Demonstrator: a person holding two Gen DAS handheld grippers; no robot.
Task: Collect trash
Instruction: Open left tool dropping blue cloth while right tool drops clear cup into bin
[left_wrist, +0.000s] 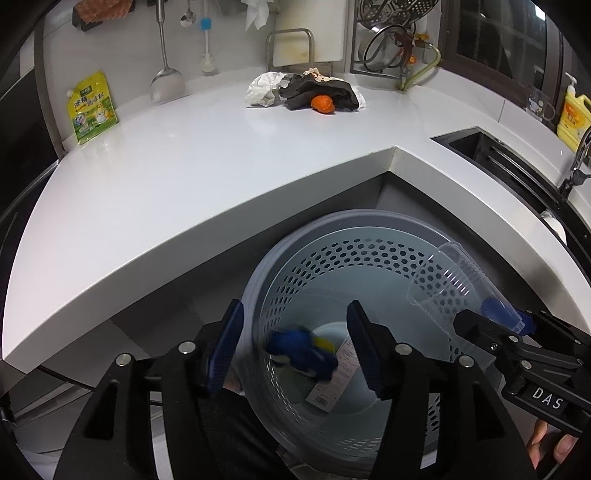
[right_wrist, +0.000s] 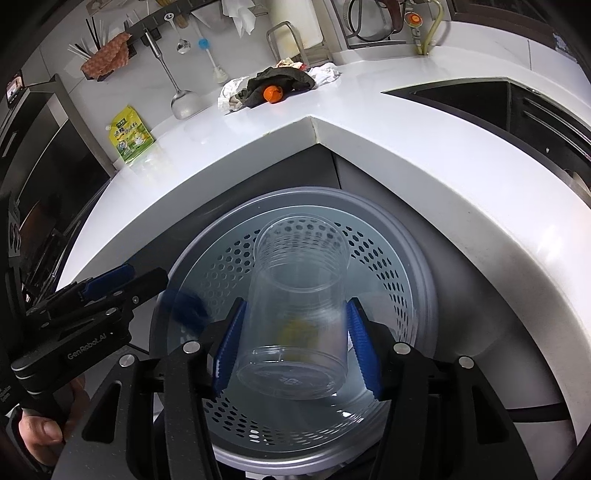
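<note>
A grey perforated trash bin (left_wrist: 295, 266) (right_wrist: 399, 258) stands on the floor in the counter's inner corner. My left gripper (left_wrist: 295, 347) is open above it, and a blurred blue and yellow piece of trash (left_wrist: 301, 349) is in mid-air between its fingers, inside the bin's mouth. My right gripper (right_wrist: 293, 345) is shut on a clear plastic cup (right_wrist: 299, 325) (left_wrist: 447, 280) and holds it tilted over the bin. On the counter at the back lie crumpled white paper (left_wrist: 262, 88), a dark cloth (left_wrist: 321, 92) and an orange peel (left_wrist: 322, 103).
A yellow-green pouch (left_wrist: 92, 107) leans on the wall at the left. A ladle (left_wrist: 166, 81) and utensils hang on the wall. A dish rack (left_wrist: 391, 37) stands at the back, a black sink (left_wrist: 491, 155) and a yellow soap bottle (left_wrist: 572, 114) at the right.
</note>
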